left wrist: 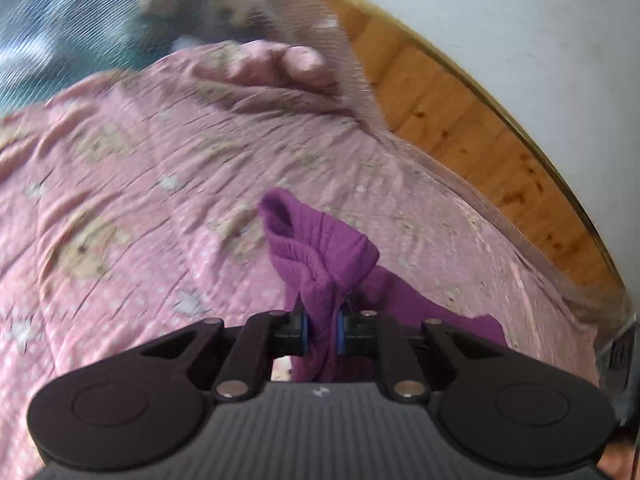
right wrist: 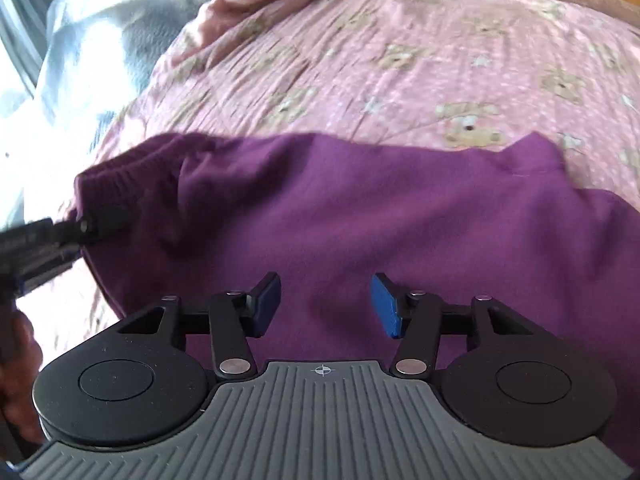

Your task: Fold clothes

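While my left gripper (left wrist: 320,330) pinches a bunched fold of the purple garment (right wrist: 360,216), my right gripper (right wrist: 325,306) hovers over it. Its jaws stand apart, with cloth below but not between them.

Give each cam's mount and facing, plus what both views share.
Left wrist: on the left claw, looking forward and down over a pink bedspread toward a wooden floor; its claw is shut on a bunch of the purple garment.
Right wrist: on the right claw, looking down at the purple garment spread on the bedspread; its claw is open, holding nothing, and the left claw shows at left.
Shared: garment, bedspread, left claw.
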Demonstrator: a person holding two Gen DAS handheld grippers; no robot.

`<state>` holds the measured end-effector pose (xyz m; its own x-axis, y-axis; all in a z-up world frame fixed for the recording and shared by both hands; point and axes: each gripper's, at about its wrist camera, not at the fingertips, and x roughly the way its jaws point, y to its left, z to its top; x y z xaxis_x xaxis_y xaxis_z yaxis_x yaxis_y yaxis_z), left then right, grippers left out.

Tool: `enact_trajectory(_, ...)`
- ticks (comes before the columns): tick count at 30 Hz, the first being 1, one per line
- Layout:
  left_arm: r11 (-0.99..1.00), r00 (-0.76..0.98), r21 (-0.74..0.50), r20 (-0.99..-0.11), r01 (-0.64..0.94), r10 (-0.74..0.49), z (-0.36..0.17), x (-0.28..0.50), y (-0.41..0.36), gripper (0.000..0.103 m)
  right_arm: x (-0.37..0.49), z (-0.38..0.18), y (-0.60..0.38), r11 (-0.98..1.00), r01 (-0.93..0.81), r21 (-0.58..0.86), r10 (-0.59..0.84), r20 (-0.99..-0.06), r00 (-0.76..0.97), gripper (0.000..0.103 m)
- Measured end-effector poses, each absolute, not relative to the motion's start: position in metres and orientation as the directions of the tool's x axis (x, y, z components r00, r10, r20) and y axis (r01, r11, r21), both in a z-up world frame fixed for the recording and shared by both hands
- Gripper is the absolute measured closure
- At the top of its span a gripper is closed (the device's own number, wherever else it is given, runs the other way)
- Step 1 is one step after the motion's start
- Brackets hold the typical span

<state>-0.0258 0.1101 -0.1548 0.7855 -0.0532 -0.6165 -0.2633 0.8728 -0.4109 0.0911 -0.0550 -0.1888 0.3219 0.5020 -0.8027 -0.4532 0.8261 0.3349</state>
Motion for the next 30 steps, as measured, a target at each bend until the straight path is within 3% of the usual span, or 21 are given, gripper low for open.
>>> enact_trajectory(3, 0.969, 0.765, -0.234, -0.609, 0.080, -0.210, -0.136, -0.003, 0.029, 0.091, 0.111, -0.172, -0.113, 0.821, -0.250, 0.513, 0.570, -0.723, 0.390, 0.044)
enact_trajectory(6, 0.952, 0.689, -0.120, -0.666, 0.280, -0.287, -0.160, 0.005, -0.038, 0.091, 0.119, -0.182, -0.176, 0.719, -0.069, 0.692, 0.653, -0.637, 0.411, 0.043)
enact_trajectory(11, 0.931, 0.607, -0.031, -0.750, 0.365, -0.263, -0.199, 0.009, -0.080, 0.084, 0.106, -0.199, -0.211, 0.659, 0.007, 0.752, 0.684, -0.603, 0.412, 0.040)
enact_trajectory(13, 0.924, 0.605, -0.065, -0.738, 0.377, -0.298, -0.198, 0.008, -0.077, 0.069, 0.100, -0.199, -0.211, 0.644, -0.008, 0.765, 0.695, -0.580, 0.424, 0.034)
enact_trajectory(16, 0.920, 0.588, -0.106, -0.740, 0.376, -0.326, -0.198, 0.009, -0.074, 0.062, 0.096, -0.195, -0.198, 0.633, -0.047, 0.773, 0.705, -0.551, 0.447, 0.031)
enact_trajectory(18, 0.919, 0.576, -0.141, -0.741, 0.369, -0.345, -0.199, 0.009, -0.070, 0.060, 0.096, -0.186, -0.189, 0.670, -0.073, 0.739, 0.661, -0.548, 0.513, 0.031)
enact_trajectory(22, 0.912, 0.551, -0.216, -0.740, 0.349, -0.386, -0.200, 0.005, -0.061, 0.059, 0.095, -0.154, -0.176, 0.798, -0.140, 0.586, 0.525, -0.562, 0.639, 0.042)
enact_trajectory(24, 0.900, 0.546, -0.285, -0.721, 0.329, -0.427, -0.194, 0.002, -0.047, 0.057, 0.096, -0.142, -0.160, 0.810, -0.267, 0.522, 0.562, -0.565, 0.603, 0.047)
enact_trajectory(26, 0.888, 0.554, -0.358, -0.695, 0.288, -0.459, -0.188, 0.000, -0.027, 0.053, 0.092, -0.141, -0.131, 0.816, -0.403, 0.413, 0.576, -0.628, 0.523, 0.056)
enact_trajectory(27, 0.888, 0.563, -0.380, -0.688, 0.257, -0.457, -0.186, -0.001, -0.016, 0.049, 0.090, -0.150, -0.119, 0.824, -0.446, 0.349, 0.551, -0.674, 0.492, 0.058)
enact_trajectory(28, 0.891, 0.572, -0.396, -0.687, 0.223, -0.449, -0.185, -0.002, -0.005, 0.047, 0.087, -0.161, -0.108, 0.826, -0.487, 0.283, 0.519, -0.718, 0.464, 0.070)
enact_trajectory(30, 0.900, 0.586, -0.411, -0.698, 0.144, -0.412, -0.188, -0.001, 0.018, 0.047, 0.083, -0.188, -0.089, 0.831, -0.537, 0.148, 0.421, -0.799, 0.430, 0.075)
